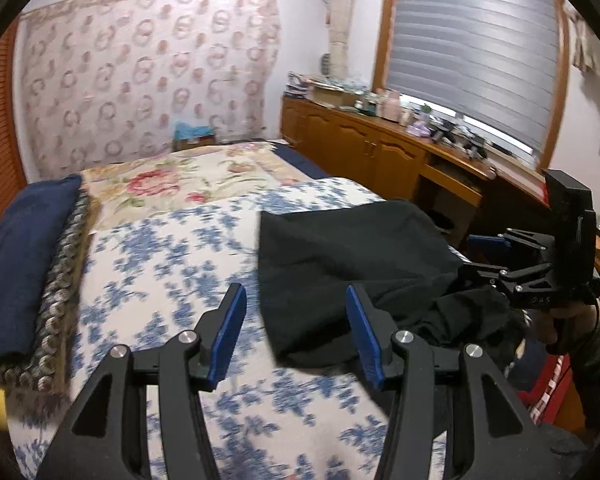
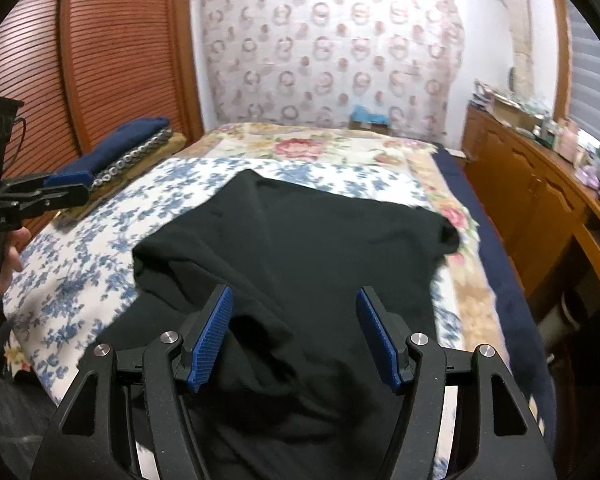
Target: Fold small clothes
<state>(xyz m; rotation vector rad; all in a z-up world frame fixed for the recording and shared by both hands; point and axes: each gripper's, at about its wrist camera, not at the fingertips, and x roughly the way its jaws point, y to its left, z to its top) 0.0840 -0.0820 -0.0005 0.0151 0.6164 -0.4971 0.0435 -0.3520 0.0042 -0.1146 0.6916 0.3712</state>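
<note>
A black garment (image 2: pixel 300 260) lies spread and partly rumpled on the bed's blue-flowered sheet (image 2: pixel 100 248). It also shows in the left wrist view (image 1: pixel 348 264), to the right of centre. My left gripper (image 1: pixel 296 328) is open and empty, above the sheet at the garment's left edge. My right gripper (image 2: pixel 294 332) is open and empty, hovering over the garment's near part. In the left wrist view, the right gripper (image 1: pixel 496 256) appears at the far right beside the garment. In the right wrist view, the left gripper (image 2: pixel 60 188) appears at the left edge.
A navy pillow (image 1: pixel 20 264) and a knitted cushion (image 1: pixel 60 292) lie at the bed's left side. A rose-patterned blanket (image 1: pixel 180 184) covers the far end. A wooden cabinet (image 1: pixel 380 152) with clutter runs along the right under a window. A slatted wooden door (image 2: pixel 100 52) stands at the left.
</note>
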